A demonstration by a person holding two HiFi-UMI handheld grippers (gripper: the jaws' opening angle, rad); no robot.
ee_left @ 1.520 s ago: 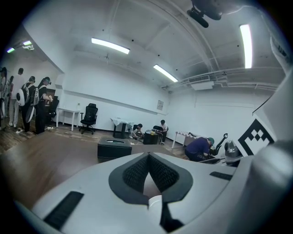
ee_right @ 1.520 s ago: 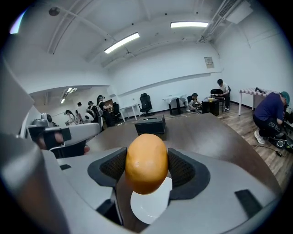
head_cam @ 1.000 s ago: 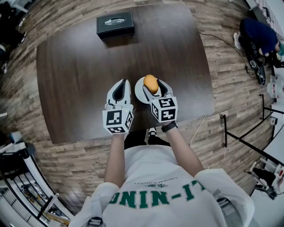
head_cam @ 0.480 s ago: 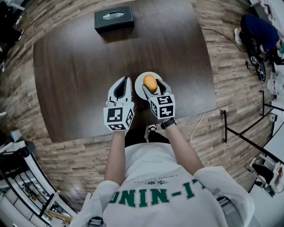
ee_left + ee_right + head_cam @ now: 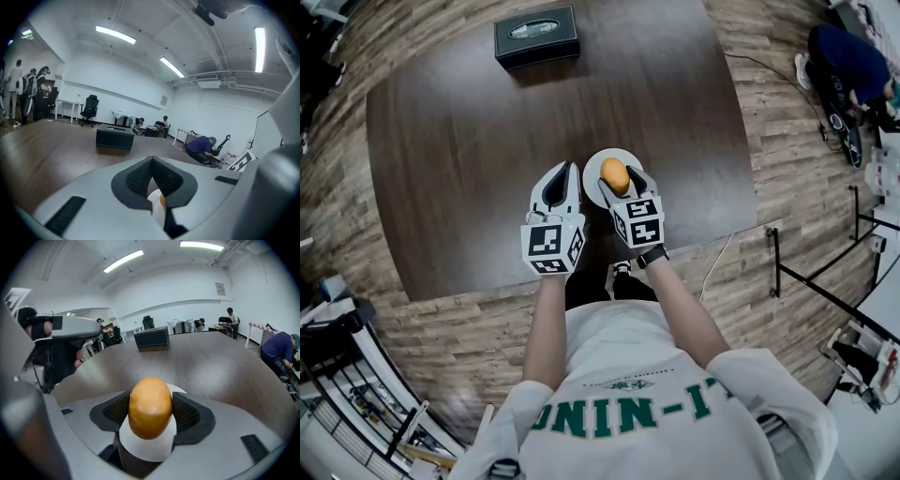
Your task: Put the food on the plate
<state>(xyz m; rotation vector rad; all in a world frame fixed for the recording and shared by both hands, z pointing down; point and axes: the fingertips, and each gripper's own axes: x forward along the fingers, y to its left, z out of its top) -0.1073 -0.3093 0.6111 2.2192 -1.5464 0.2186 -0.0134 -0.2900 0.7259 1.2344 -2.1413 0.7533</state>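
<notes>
Held across its waist between the part-spread jaws of the right gripper (image 5: 617, 172): one bread roll (image 5: 150, 407), judged light, smooth and easily dented, poised right over the one white plate (image 5: 150, 451) beneath those jaws, with the left gripper (image 5: 565, 169) alongside, closed on nothing, and one black tissue box (image 5: 536, 36) far ahead.

Bright ceiling strip lights (image 5: 116, 34); strong fisheye warp; edges dark

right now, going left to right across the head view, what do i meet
left tongs → orange bun gripped in the right tongs → crouching person in dark blue. black box and white plate overlap these, so left out.
</notes>
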